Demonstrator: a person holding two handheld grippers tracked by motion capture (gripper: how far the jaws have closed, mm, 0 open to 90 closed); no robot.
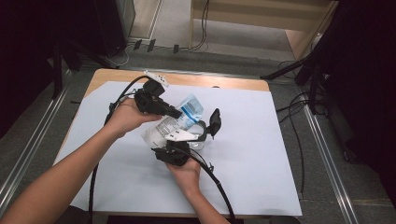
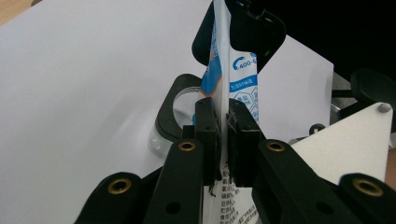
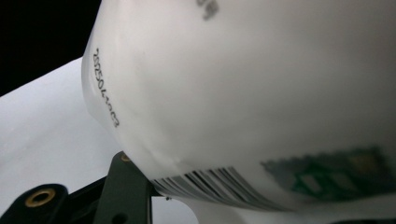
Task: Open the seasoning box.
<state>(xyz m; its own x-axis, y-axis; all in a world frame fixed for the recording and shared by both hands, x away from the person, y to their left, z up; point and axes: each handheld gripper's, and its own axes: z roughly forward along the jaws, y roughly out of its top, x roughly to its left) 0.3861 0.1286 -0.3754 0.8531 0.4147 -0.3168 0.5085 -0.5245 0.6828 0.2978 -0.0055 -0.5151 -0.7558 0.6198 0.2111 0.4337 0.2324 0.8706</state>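
Note:
A white pouch [image 1: 180,119] with blue print is held up over the table between both grippers. My left gripper [image 1: 175,113] comes in from the upper left and is shut on the pouch's thin edge. In the left gripper view its pads [image 2: 210,135] pinch the flat seam of the pouch [image 2: 240,79]. My right gripper [image 1: 205,123] reaches up from below and is shut on the pouch's far end, one black pad on each side of it [image 2: 229,32]. In the right gripper view the bulging pouch [image 3: 257,93] with its barcode lies close over one black finger [image 3: 123,186].
A white sheet [image 1: 261,154] covers most of the wooden table [image 1: 210,80]. Black cables [image 1: 219,186] trail from both grippers toward the near edge. Grey floor, metal rails and dark stands surround the table.

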